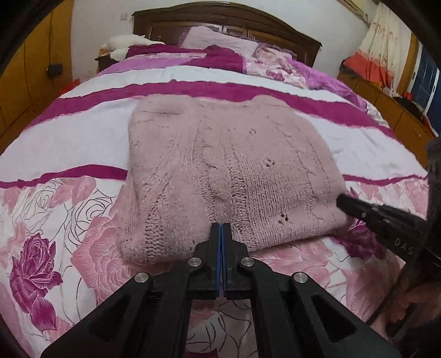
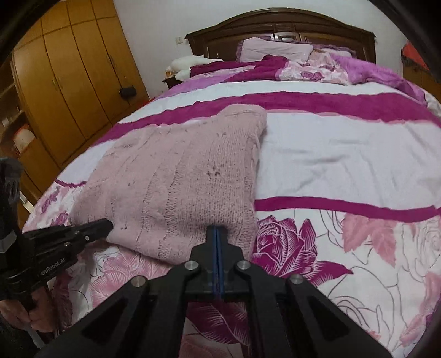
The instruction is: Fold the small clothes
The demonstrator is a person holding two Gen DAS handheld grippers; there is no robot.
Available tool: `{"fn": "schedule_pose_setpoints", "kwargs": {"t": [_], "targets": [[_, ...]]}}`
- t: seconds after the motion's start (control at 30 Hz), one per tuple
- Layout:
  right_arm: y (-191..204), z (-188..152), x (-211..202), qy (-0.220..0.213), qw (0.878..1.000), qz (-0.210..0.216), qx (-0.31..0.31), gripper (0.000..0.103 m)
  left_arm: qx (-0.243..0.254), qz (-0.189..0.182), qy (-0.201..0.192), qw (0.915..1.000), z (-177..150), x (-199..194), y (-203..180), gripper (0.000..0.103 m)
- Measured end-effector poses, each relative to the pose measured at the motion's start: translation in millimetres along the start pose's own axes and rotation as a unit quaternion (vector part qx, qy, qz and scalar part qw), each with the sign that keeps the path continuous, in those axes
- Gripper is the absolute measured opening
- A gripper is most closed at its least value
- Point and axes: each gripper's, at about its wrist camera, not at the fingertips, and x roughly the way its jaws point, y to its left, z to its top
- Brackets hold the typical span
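Observation:
A pale pink knitted sweater (image 1: 226,170) lies folded into a thick block on the bed; it also shows in the right wrist view (image 2: 182,176). My left gripper (image 1: 222,226) is shut, its tips pressed at the sweater's near edge; whether fabric is pinched between them is hidden. It shows from the side in the right wrist view (image 2: 107,224), touching the sweater's near left corner. My right gripper (image 2: 216,228) is shut at the sweater's near right edge; it shows in the left wrist view (image 1: 341,201) at the sweater's right corner.
The bedspread (image 2: 344,165) is white with magenta stripes and a rose print. Pillows and a crumpled purple quilt (image 1: 220,55) lie by the dark headboard (image 2: 281,24). A wooden wardrobe (image 2: 69,77) stands left of the bed, and low cabinets (image 1: 386,104) stand on the right.

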Motion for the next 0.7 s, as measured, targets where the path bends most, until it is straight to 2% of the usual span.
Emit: {"fn": "schedule_pose_setpoints", "kwargs": {"t": [0.17, 0.27, 0.33, 0.4, 0.47, 0.53, 0.6, 0.7], "targets": [[2, -1, -2, 0.0, 1.0, -0.003, -0.013, 0.0, 0.011, 0.003, -0.001, 0.9999, 0, -6, -4, 0.0], [-1, 2, -8, -0.004, 1.0, 0.013, -0.003, 0.002, 0.003, -0.024, -0.005, 0.9997, 2, -17, -4, 0.0], [-5, 7, -12, -0.004, 0.999, 0.04, 0.011, 0.013, 0.002, -0.054, -0.012, 0.9985, 7, -29, -1, 0.0], [-12, 12, -17, -0.008, 0.996, 0.077, 0.037, 0.041, -0.001, -0.078, -0.02, 0.9967, 12, -40, 6, 0.0], [-20, 16, -23, -0.021, 0.992, 0.107, 0.066, 0.049, -0.005, -0.102, -0.039, 0.994, 21, -54, 19, 0.0], [-31, 20, -27, -0.031, 0.985, 0.136, 0.101, 0.055, -0.013, -0.109, -0.05, 0.9927, 27, -58, 34, 0.021], [-44, 22, -22, -0.029, 0.977, 0.163, 0.131, 0.066, -0.042, -0.107, -0.042, 0.9924, 28, -53, 54, 0.033], [-58, 20, -2, 0.002, 0.973, 0.165, 0.159, 0.066, -0.095, -0.13, -0.001, 0.9869, 22, -25, 80, 0.035]]}}
